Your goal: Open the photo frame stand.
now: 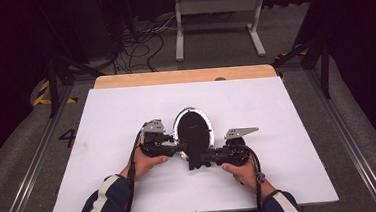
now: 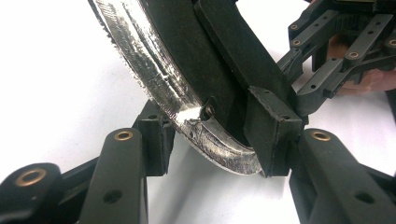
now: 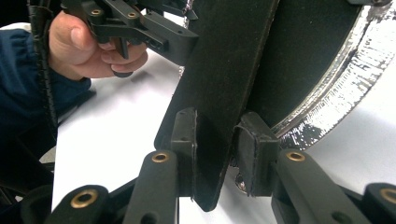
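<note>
Grippers flank our black oval pan [image 1: 193, 127] mid-table [image 1: 103, 142] — we pinch its silver rim [image 2: 159, 88] in the left gripper [image 2: 210, 149], jaws part-closed, and clamp its flat black handle [image 3: 224, 93] in the right gripper [image 3: 217, 144].

The right gripper [image 3: 215, 140] pinches a black strap [image 3: 224, 84] between its pads [image 3: 184, 133]. Behind it stands a dark oval piece with a silvery rim [image 3: 336, 88], possibly foil. Farther off, a hand [image 3: 88, 46] holds the left gripper [image 3: 140, 25].
</note>
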The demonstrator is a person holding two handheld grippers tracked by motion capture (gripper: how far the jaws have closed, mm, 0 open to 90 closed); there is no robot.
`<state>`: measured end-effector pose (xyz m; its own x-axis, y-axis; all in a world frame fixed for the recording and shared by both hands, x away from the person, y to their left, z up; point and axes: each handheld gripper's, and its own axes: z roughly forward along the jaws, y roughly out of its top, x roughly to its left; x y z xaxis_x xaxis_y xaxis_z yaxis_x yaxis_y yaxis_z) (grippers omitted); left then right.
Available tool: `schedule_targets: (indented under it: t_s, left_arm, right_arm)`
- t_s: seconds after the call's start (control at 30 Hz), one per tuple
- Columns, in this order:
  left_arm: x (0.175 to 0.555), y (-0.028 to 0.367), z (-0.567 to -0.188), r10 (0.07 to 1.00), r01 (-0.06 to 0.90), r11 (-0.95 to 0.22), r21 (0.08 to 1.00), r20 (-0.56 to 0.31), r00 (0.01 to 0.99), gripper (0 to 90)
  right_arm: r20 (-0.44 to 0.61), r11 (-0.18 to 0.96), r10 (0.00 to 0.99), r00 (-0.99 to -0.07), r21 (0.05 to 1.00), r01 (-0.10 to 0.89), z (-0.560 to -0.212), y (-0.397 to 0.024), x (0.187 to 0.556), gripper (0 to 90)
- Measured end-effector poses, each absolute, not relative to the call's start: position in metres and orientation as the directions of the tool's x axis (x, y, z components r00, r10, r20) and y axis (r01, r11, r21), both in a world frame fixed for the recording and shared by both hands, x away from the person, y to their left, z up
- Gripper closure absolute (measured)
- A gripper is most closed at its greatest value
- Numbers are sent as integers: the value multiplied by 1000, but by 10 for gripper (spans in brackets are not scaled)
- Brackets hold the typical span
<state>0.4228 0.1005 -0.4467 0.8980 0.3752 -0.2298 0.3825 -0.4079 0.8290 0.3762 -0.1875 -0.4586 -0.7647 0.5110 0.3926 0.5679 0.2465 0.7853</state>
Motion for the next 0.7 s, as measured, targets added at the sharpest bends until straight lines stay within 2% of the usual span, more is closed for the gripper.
schedule_targets:
  t_s: [0.3, 0.47, 0.6, 0.7]
  left_arm:
    - [413, 96, -437, 377, 295, -420, 858, -131, 917, 599]
    - [409, 93, -430, 408, 231, -426, 875, -42, 912, 657]
    - [407, 92, -430, 431, 215, -424, 880, -13, 902, 673]
    - [403, 89, -427, 448, 161, -458, 875, 71, 891, 676]
  right_arm:
    - [406, 240, 498, -767, 785, 571, -454, -192, 375, 765]
    - [406, 227, 500, -765, 791, 568, -451, -194, 376, 792]
    - [406, 226, 495, -768, 794, 565, -447, -194, 375, 790]
    - [408, 232, 491, -770, 791, 567, -445, -195, 374, 791]
